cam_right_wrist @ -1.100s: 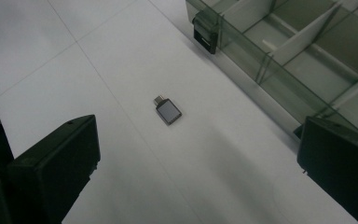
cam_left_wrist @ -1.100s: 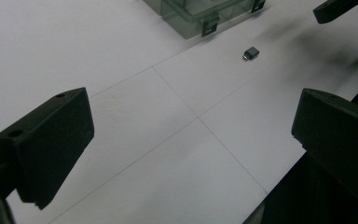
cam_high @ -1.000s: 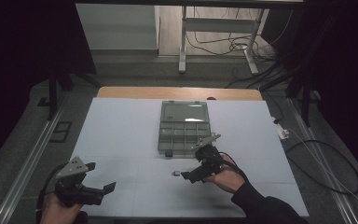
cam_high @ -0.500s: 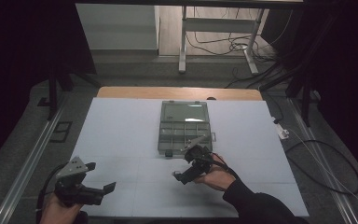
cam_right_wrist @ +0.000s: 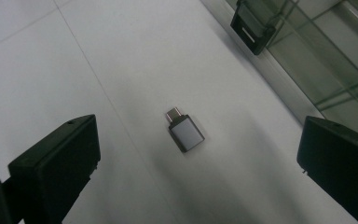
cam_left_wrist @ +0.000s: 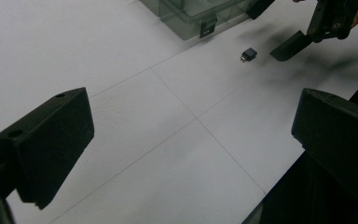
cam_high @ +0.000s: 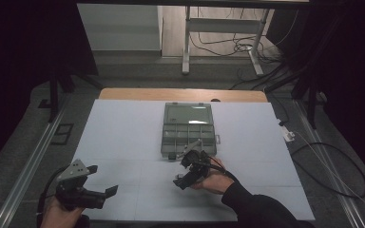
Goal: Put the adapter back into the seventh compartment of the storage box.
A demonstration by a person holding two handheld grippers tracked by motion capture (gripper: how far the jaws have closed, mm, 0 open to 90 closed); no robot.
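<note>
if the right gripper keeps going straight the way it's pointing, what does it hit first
Most likely the small adapter lying on the white table. It sits between the open jaws of the right gripper, just ahead, with the clear box off to one side. Depth is hard to judge.

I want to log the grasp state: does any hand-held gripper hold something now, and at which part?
Nothing is held. The right hand-held gripper is open above the small adapter lying on the table; the left hand-held gripper is open too.
</note>
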